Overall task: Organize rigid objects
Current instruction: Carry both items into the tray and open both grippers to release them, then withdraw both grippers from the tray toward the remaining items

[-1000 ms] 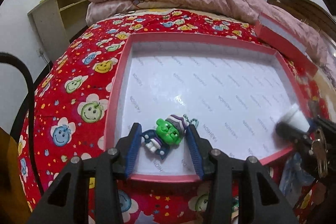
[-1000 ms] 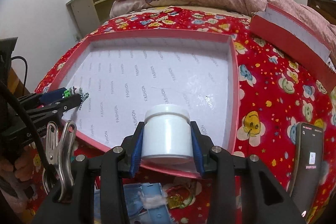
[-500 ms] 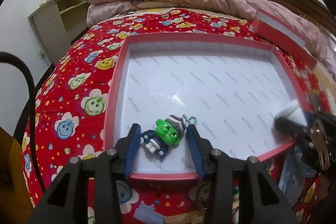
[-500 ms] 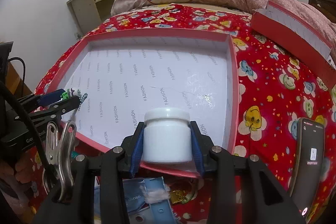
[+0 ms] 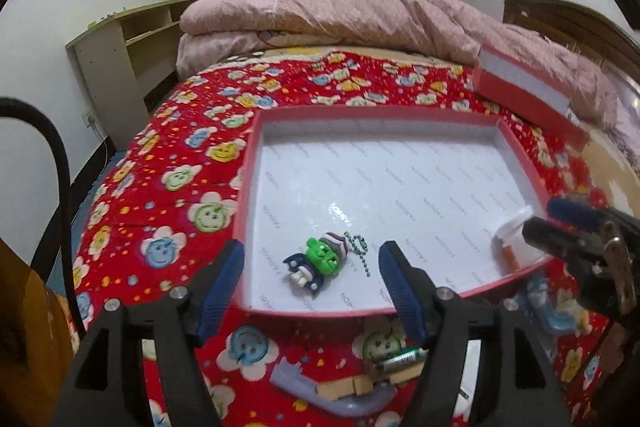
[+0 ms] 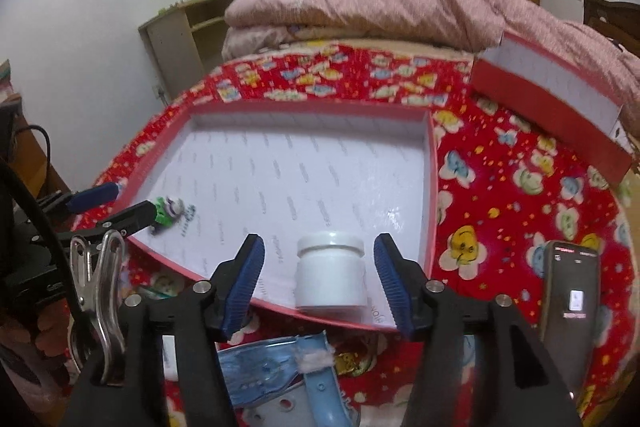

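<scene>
On my left, my left gripper (image 5: 312, 275) has just been opening: its blue pads now stand well apart on either side of the green-faced keychain figure (image 5: 318, 263), touching it on neither side, so I have hold of nothing there. The figure lies flat on the white printed floor of the red tray (image 5: 256, 155), near the tray's front left corner, with its bead chain (image 5: 358, 247) trailing beside it. Moving right, my right gripper (image 6: 318, 281) has likewise just been opening, and its pads stand clear of the white lidded jar (image 6: 331, 277), which stands upright inside the tray near its front right corner, just behind the front rim. So I judge two pieces delivered and released. What is left lies outside the tray on the red smiley bedspread (image 5: 168, 187), in front of the near rim: a battery (image 5: 400, 357), a wooden clothespin (image 5: 352, 385), a pale lilac curved plastic piece (image 5: 320, 393) and a light blue plastic piece (image 6: 280, 371). Further right, a phone (image 6: 570, 307) lies on the bedspread; whether it belongs to the job I cannot tell. The rest of the tray floor is bare, so there is plenty of room.
</scene>
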`<state>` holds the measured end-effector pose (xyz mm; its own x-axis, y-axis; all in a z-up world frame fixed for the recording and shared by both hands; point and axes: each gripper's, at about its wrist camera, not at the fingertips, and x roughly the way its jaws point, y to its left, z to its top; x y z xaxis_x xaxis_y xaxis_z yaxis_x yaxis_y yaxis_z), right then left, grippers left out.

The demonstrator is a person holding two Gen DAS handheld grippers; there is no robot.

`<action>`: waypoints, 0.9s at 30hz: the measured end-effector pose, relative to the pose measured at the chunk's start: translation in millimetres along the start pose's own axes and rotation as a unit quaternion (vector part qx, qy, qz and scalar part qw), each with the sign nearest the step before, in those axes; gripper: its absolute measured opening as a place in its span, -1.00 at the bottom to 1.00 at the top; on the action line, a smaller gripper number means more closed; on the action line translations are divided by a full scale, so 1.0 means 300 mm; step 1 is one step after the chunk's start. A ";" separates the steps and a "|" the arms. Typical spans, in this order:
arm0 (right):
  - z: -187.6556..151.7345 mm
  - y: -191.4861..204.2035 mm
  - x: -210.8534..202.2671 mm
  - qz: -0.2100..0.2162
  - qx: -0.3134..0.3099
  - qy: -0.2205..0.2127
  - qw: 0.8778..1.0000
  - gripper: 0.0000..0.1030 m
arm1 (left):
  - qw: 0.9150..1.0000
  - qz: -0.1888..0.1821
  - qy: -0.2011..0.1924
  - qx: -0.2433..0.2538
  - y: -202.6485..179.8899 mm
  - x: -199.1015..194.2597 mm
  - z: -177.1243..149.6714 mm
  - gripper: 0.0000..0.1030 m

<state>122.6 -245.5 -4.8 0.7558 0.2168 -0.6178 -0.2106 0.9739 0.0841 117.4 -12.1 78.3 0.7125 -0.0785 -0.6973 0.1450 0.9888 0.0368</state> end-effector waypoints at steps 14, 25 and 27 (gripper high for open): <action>-0.167 0.060 -0.150 0.039 0.014 0.003 0.999 0.19 | 1.000 0.018 0.006 -0.003 0.004 -0.161 -0.145 0.44; -0.318 0.036 -0.180 0.030 0.025 0.029 0.999 0.19 | 0.999 0.001 0.038 -0.003 -0.024 -0.188 -0.248 0.44; -0.334 0.029 -0.184 0.028 0.028 0.031 0.999 0.19 | 0.999 0.001 0.041 0.001 -0.031 -0.195 -0.266 0.44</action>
<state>16.8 -255.6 -48.4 0.7033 0.2673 -0.6587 -0.2141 0.9632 0.1623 19.7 -6.5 61.6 0.6535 -0.0651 -0.7541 0.1454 0.9885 0.0406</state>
